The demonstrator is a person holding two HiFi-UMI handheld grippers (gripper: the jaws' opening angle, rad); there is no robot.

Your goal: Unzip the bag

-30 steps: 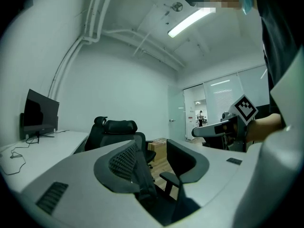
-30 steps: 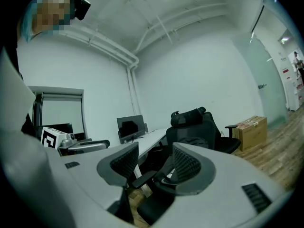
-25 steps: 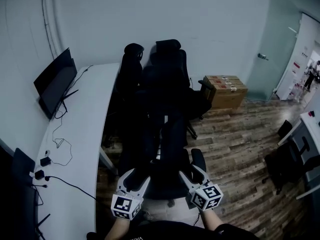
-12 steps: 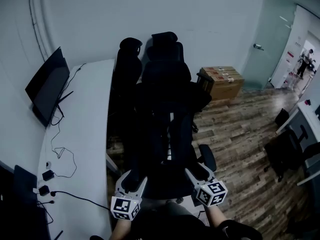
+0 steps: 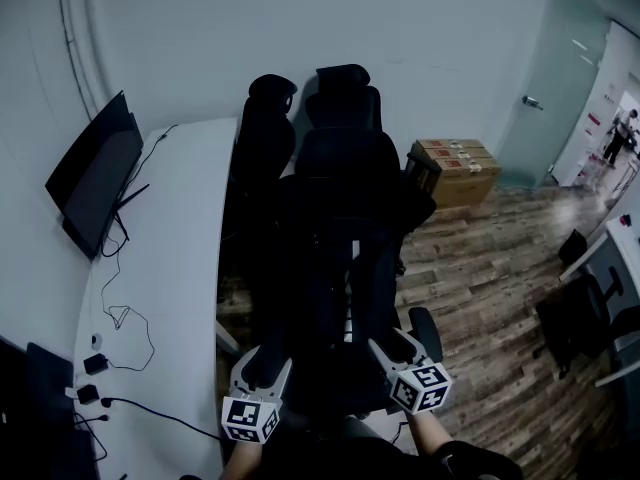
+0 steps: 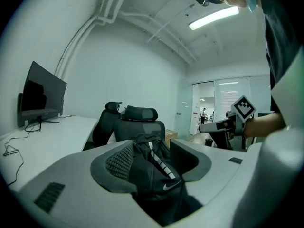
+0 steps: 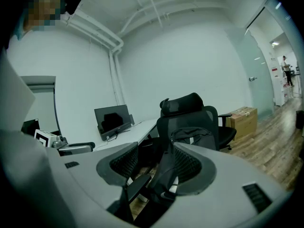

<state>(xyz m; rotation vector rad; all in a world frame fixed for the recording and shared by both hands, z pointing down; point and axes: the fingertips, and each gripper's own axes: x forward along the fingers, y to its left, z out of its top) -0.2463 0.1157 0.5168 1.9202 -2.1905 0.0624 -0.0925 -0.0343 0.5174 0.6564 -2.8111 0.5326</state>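
A long white desk (image 5: 170,268) runs along the wall, and beside it stand black office chairs (image 5: 345,118). On the nearest chair lies the black bag (image 5: 335,288), its white stripes showing. The left gripper (image 5: 265,360) and the right gripper (image 5: 392,343) sit at the bag's near end, one on each side. Both have their jaws spread wide, and the bag shows in each gap without being pinched.
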